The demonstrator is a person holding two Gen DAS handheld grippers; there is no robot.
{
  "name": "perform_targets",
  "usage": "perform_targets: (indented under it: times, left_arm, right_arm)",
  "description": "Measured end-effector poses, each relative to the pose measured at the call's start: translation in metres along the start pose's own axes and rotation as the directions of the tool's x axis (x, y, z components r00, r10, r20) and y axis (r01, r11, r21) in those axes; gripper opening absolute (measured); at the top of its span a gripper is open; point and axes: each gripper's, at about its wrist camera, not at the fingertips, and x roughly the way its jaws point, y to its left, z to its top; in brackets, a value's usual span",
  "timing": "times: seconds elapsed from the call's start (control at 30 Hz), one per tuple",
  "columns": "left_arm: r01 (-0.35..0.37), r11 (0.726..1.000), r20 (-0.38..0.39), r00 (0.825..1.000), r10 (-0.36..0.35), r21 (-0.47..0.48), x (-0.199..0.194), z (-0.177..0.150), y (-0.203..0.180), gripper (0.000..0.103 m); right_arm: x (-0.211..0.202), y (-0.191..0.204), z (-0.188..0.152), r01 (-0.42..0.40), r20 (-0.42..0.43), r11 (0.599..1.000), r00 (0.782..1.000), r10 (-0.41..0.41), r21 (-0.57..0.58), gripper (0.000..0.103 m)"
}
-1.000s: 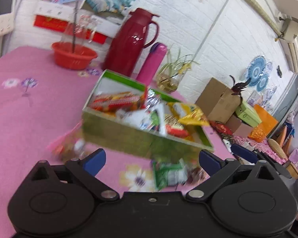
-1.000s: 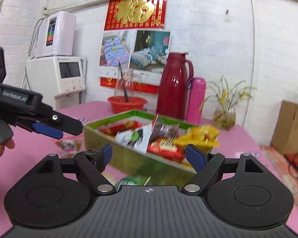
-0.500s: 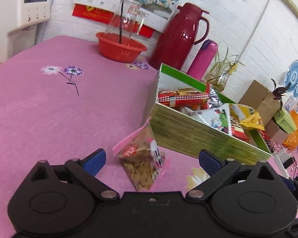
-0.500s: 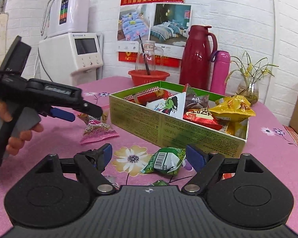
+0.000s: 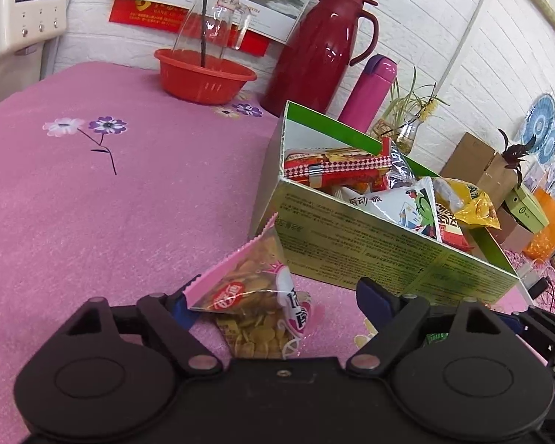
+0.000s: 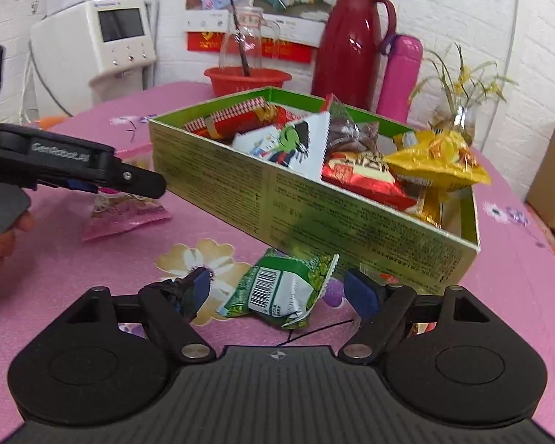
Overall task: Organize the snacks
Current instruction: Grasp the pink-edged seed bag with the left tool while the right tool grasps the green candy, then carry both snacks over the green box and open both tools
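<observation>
A pink packet of yellow chips (image 5: 255, 296) lies on the pink tablecloth beside the near corner of the green snack box (image 5: 388, 251). My left gripper (image 5: 277, 301) straddles the packet with its jaws closing. The left pad touches the packet's edge and the right pad stands clear of it. In the right wrist view the left gripper (image 6: 129, 181) hovers over the same packet (image 6: 125, 211), held by a person's hand (image 6: 0, 244). A green packet (image 6: 281, 288) lies in front of the box (image 6: 277, 199), between the spread fingers of my right gripper (image 6: 281, 292), which is open.
The box holds several snack bags. Behind it stand a red basin (image 5: 203, 77) with a glass jar, a red thermos (image 5: 322, 48), a pink bottle (image 5: 370, 88) and a plant vase (image 6: 458, 118). A white appliance (image 6: 107, 37) sits back left, cardboard boxes (image 5: 477, 162) to the right.
Both grippers have sunk toward the table. The left one swung from the box to the pink packet and its jaws narrowed. The right one came down over the green packet.
</observation>
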Motion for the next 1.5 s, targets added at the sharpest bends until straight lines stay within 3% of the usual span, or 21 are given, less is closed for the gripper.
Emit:
perform_targets:
  times: [0.13, 0.17, 0.2, 0.27, 0.47, 0.7, 1.17, 1.5]
  left_arm:
    - [0.009, 1.000, -0.002, 1.000, -0.009, 0.010, 0.001, -0.001, -0.002, 0.079]
    - [0.011, 1.000, -0.004, 1.000, -0.011, 0.012, 0.001, -0.001, -0.003, 0.069]
    - [0.010, 1.000, -0.006, 1.000, -0.010, 0.019, 0.002, -0.001, -0.004, 0.059]
    - [0.004, 1.000, -0.010, 1.000, -0.004, 0.029, 0.002, -0.002, -0.005, 0.009]
    - [0.006, 1.000, -0.028, 1.000, -0.005, 0.000, 0.000, -0.002, -0.005, 0.010]
    - [0.043, 0.999, -0.053, 0.998, -0.043, -0.001, -0.008, 0.000, -0.017, 0.010]
    - [0.123, 0.992, 0.077, 0.989, -0.126, 0.042, -0.054, 0.040, -0.042, 0.009]
    - [0.170, 0.981, 0.122, 0.976, -0.181, 0.097, -0.033, 0.091, -0.073, 0.009]
  right_arm:
    - [0.008, 0.000, 0.001, -0.010, -0.022, 1.000, 1.000, 0.010, 0.029, 0.099]
    - [0.008, 0.001, 0.001, -0.009, -0.027, 1.000, 1.000, 0.009, 0.025, 0.087]
    - [0.009, 0.001, 0.001, -0.014, -0.026, 0.999, 1.000, 0.015, 0.031, 0.083]
    - [0.009, 0.001, 0.000, -0.015, -0.022, 0.999, 1.000, 0.016, 0.046, 0.080]
    - [0.002, 0.001, 0.000, -0.046, -0.006, 0.997, 0.999, 0.046, 0.062, 0.074]
    - [-0.020, 0.003, 0.006, -0.073, 0.075, 0.996, 0.995, 0.070, 0.042, 0.073]
    - [-0.054, -0.012, 0.026, -0.069, 0.222, 0.996, 0.973, 0.057, 0.050, 0.074]
    - [-0.048, -0.035, 0.051, -0.003, 0.295, 0.999, 0.956, -0.012, 0.049, 0.073]
